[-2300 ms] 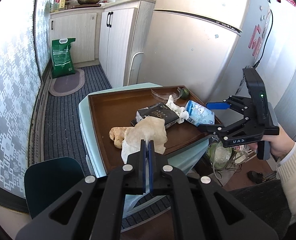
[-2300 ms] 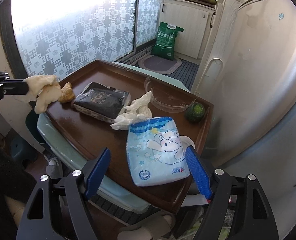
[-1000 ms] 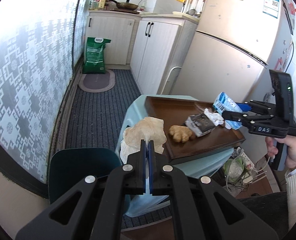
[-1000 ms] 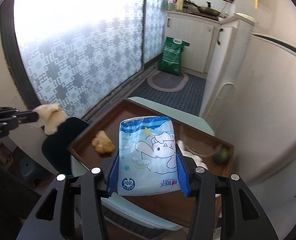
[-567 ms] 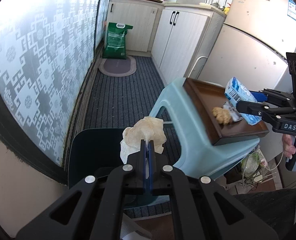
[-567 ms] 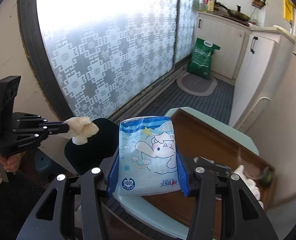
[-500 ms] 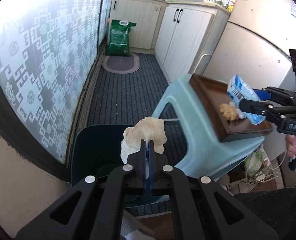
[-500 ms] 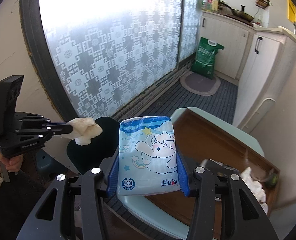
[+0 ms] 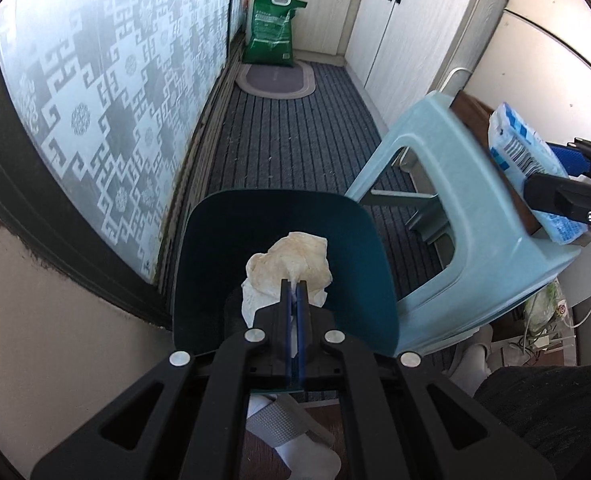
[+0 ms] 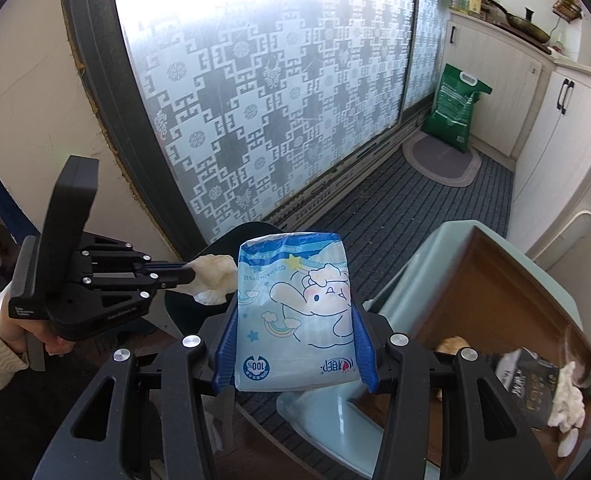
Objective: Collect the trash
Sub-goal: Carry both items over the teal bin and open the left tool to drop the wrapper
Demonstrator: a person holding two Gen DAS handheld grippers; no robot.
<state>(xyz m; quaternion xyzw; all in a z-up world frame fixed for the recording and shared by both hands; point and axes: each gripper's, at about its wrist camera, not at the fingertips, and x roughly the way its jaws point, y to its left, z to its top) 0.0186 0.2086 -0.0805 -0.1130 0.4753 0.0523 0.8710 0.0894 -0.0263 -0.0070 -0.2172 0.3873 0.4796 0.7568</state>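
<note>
The left claw [image 9: 293, 290], clamped on a crumpled, stained white paper napkin [image 9: 289, 266], has swung off the brown wooden tray [image 10: 507, 288] and now hangs right over the open dark teal plastic bin [image 9: 283, 216], so a release should drop it in. Farther out, the right claw [image 10: 293, 344], gripping a flat blue-and-white cartoon tissue packet [image 10: 293, 308], has lifted clear of the pale blue plastic stool [image 9: 455, 184] toward that bin, while more litter waits on the tray

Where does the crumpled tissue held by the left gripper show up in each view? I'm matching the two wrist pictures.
Left wrist: crumpled tissue sits at lower centre, pinched by the left gripper over the dark teal bin.
Right wrist: crumpled tissue sits left of centre, beside the blue tissue pack.
Shared landmark: green bag by the cabinets.
</note>
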